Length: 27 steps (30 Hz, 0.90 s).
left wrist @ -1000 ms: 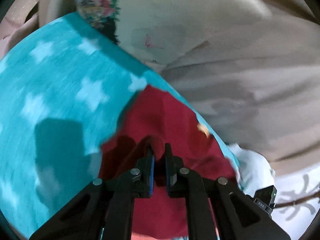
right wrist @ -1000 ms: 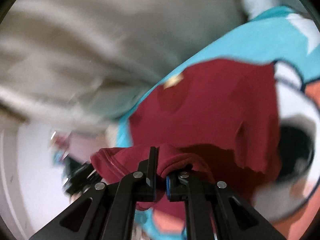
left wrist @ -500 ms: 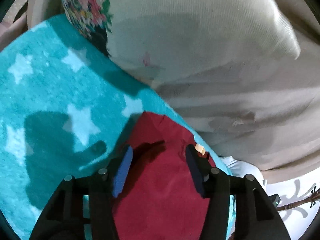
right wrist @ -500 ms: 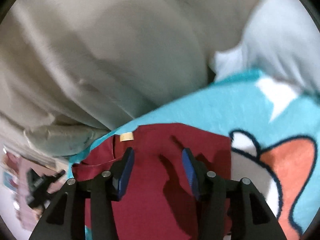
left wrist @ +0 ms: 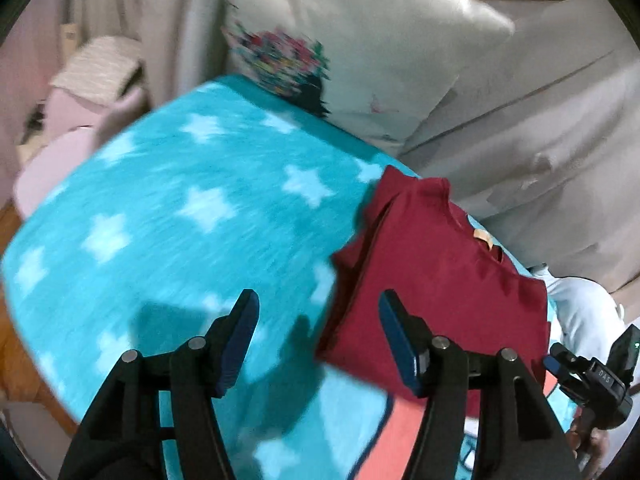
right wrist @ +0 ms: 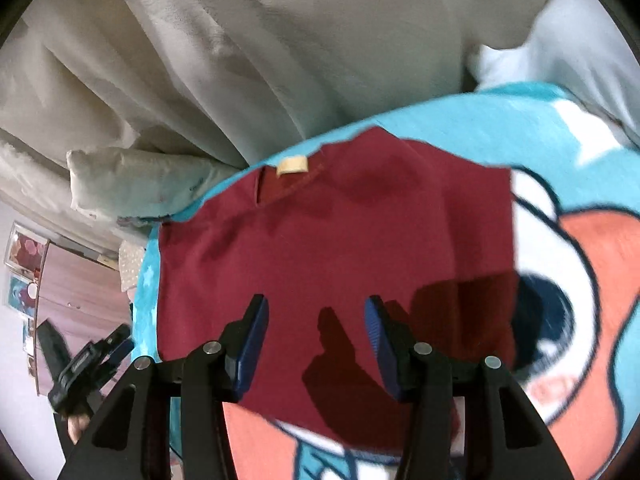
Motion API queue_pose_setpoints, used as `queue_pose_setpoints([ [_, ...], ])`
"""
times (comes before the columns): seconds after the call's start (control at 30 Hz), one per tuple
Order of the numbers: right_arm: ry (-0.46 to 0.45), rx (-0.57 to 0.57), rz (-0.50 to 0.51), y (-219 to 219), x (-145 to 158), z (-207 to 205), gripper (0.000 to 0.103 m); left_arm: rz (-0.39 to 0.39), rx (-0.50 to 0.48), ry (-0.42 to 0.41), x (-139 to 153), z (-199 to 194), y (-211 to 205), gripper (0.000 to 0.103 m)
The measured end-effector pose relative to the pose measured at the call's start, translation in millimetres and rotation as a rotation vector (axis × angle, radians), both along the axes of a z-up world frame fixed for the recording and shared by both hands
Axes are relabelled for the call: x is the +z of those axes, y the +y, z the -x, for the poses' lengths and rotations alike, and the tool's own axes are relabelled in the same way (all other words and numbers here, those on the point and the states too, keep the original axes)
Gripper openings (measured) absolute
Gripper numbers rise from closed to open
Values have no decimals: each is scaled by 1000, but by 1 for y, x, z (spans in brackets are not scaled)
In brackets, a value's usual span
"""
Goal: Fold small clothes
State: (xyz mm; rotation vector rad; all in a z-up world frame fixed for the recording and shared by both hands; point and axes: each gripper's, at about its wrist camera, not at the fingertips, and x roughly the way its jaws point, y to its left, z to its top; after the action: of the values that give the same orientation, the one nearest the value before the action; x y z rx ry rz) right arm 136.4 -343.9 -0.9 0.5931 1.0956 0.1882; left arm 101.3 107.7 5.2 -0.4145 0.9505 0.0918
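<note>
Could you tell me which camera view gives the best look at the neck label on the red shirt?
The right wrist view: the label faces the camera at the red shirt's collar edge, sharp and unobstructed. In the left wrist view the label appears only as a small, slanted tan strip near the shirt's far edge.

On the black device [left wrist: 600,376] at the lower right of the left wrist view stands "DAS", hardly readable.

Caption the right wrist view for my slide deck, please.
Open right gripper hovering over a folded maroon shirt on a turquoise cartoon blanket.
</note>
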Motion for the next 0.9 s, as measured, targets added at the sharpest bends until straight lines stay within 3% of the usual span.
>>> queue_pose_setpoints([
  [0.2,-23,111,4,35,-4,16,55,-110,163,-8,28,101,11,63],
  [0.5,-7,462,-114,173,-5,16,55,-138,460,-15,51,223,59,66],
  [0.7,28,607,-105,228,-18,39,55,-137,563,-29,52,259,75,69],
  [0.9,78,599,-122,226,-43,43,55,-155,577,3,48,270,71,69],
])
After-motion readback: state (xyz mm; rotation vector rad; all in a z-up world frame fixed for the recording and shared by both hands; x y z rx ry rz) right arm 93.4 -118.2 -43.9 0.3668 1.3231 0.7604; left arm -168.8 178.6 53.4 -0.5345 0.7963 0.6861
